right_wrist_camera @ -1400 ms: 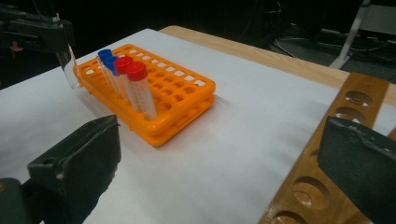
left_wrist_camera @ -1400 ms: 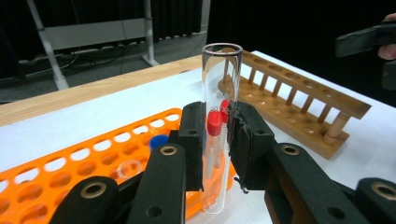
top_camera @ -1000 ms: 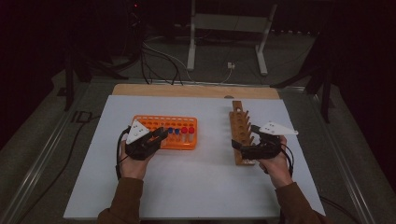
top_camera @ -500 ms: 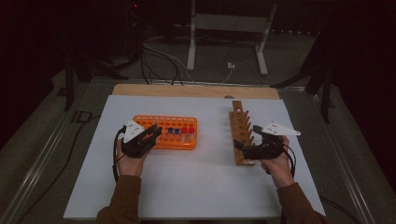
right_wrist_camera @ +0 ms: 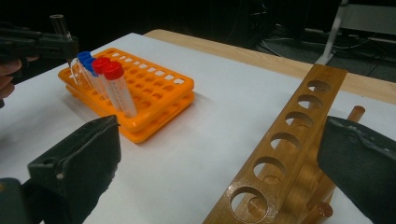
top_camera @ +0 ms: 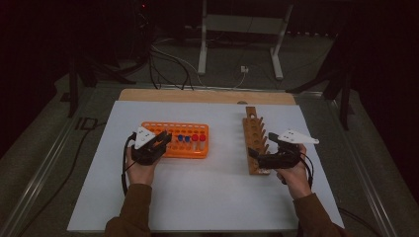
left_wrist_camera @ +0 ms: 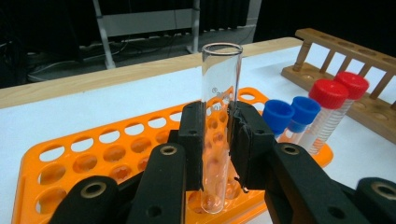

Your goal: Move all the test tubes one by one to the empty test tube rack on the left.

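A flat white table top (top_camera: 212, 197) with a bare wooden strip along its far edge carries everything. On its right side stands a long wooden rack (right_wrist_camera: 285, 154), smooth and varnished, with a row of round holes in its top bar and thin dowel legs. On the left sits an orange plastic tray (left_wrist_camera: 84, 154), rectangular and pierced by a grid of round holes; two blue-capped tubes (left_wrist_camera: 285, 116) and two red-capped tubes (left_wrist_camera: 334, 100), clear with ridged screw tops, stand upright near its right end.

The right gripper (right_wrist_camera: 224, 163), matte black, hovers by the near end of the wooden rack with its jaws spread wide and nothing between them.

The left gripper (left_wrist_camera: 219, 140) is over the near left part of the orange tray, its black pads pinching a clear glass tube (left_wrist_camera: 220, 88). The tube is uncapped, smooth and round-bottomed, held upright, its lower end just above the tray's holes.
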Demonstrator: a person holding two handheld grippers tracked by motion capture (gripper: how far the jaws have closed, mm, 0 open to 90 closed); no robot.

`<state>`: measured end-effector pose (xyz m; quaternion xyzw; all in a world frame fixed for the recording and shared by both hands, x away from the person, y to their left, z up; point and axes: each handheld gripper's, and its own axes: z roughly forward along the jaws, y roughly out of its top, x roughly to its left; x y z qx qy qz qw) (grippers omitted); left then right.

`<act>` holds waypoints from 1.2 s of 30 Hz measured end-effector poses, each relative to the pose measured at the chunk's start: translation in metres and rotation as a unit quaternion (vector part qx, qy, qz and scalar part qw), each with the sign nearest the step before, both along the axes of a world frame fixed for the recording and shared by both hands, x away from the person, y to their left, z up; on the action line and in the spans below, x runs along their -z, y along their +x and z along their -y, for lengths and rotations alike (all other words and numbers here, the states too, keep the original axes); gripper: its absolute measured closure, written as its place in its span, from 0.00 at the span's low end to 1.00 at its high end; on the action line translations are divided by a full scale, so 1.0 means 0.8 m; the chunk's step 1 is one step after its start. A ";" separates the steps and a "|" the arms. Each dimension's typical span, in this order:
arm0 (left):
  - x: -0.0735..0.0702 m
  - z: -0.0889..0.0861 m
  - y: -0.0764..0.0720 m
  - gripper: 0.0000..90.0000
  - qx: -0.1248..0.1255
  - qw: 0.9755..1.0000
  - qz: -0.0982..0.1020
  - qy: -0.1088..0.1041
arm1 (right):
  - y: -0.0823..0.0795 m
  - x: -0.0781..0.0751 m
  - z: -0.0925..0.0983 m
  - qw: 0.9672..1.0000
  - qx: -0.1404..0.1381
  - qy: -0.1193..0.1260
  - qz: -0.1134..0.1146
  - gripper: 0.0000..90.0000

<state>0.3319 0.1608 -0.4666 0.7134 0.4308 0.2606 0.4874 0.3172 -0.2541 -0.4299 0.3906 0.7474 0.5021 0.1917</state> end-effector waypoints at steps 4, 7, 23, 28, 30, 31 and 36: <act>0.005 -0.001 0.001 0.84 -0.003 1.000 -0.004 0.000 | 0.000 0.001 0.000 1.000 -0.001 0.000 0.000 0.00; 0.007 -0.002 0.002 0.84 -0.004 1.000 -0.005 -0.002 | 0.000 0.001 -0.001 1.000 -0.001 0.000 0.000 0.00; 0.016 -0.002 0.011 0.84 -0.010 1.000 -0.013 0.003 | -0.001 0.003 -0.003 1.000 -0.002 0.000 -0.004 0.00; 0.025 0.001 0.010 0.84 -0.009 0.999 -0.027 0.020 | -0.001 0.003 -0.002 1.000 -0.002 0.000 -0.004 0.00; 0.027 0.001 0.010 0.84 -0.008 0.999 -0.031 0.027 | -0.001 0.003 -0.002 1.000 -0.004 0.000 -0.005 0.00; 0.028 0.002 0.010 0.84 -0.007 0.999 -0.032 0.031 | -0.002 0.003 -0.002 1.000 -0.005 -0.002 -0.005 0.00; 0.033 0.004 0.010 0.84 -0.004 0.998 -0.041 0.047 | -0.001 0.004 -0.003 1.000 -0.006 -0.002 -0.007 0.00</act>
